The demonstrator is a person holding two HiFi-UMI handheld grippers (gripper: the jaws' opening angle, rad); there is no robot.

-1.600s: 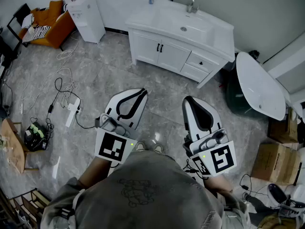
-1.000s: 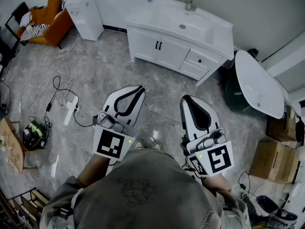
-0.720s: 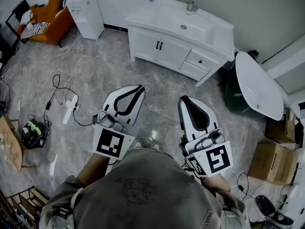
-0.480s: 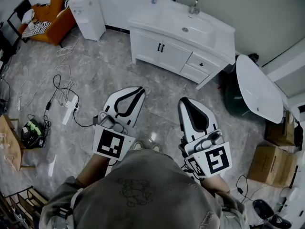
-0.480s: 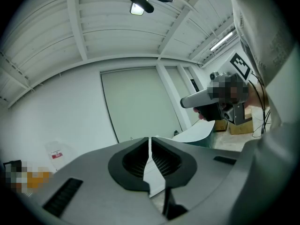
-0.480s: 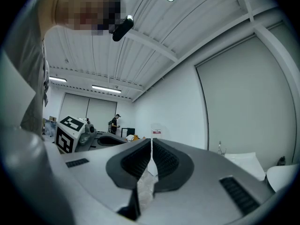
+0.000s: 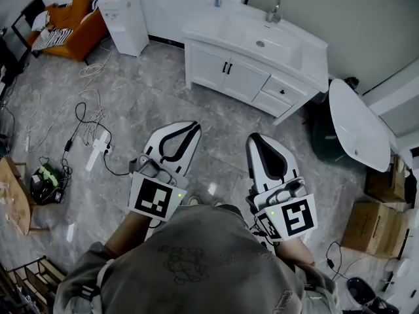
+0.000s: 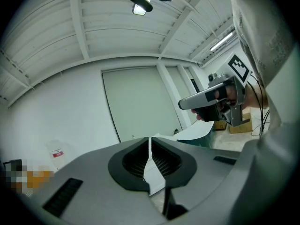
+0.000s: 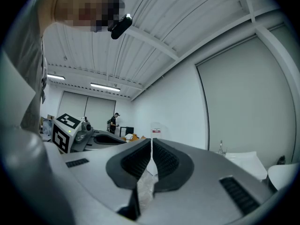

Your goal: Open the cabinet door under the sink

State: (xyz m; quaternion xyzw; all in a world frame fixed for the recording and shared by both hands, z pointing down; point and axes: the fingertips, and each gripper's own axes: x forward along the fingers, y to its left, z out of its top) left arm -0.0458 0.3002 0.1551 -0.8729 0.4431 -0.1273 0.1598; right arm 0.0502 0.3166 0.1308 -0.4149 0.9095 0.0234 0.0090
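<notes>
Counted in the head view: one white vanity cabinet (image 7: 242, 77), set against the wall at the floor's (image 7: 163, 90) far edge. Two doors (image 7: 209, 63) are seen on its front, both shut, with two black handles (image 7: 228, 67) side by side at the middle seam. Two drawers (image 7: 278, 93) are stacked at the cabinet's right end; a dark knob is seen on the upper one. One sink (image 7: 265, 36) is sunk in the top, with one tap (image 7: 275, 10) behind it and one small bottle (image 7: 218, 0) at the top's far left corner.

Elsewhere on the floor:
- one white water dispenser (image 7: 128, 21) at the far edge, left of the cabinet
- one orange seat (image 7: 69, 25) in the far left corner
- one power strip (image 7: 98, 151) with loose cables (image 7: 88, 113) toward the left edge
- two cardboard boxes (image 7: 376, 224) at the right edge
- one white oval slab (image 7: 357, 123) right of the cabinet

Two grippers are held, one per hand, over the floor's near part, well apart from the cabinet, with tips aimed roughly toward it.
- Left gripper (image 7: 194, 127): jaws pressed together, only a hairline slit showing, nothing pinched, nothing touched.
- Right gripper (image 7: 255, 139): same, jaws closed tip to tip, nothing between them, nothing touched.

One marker cube (image 7: 156, 198) is carried on each. The grippers are side by side, not touching each other.
</notes>
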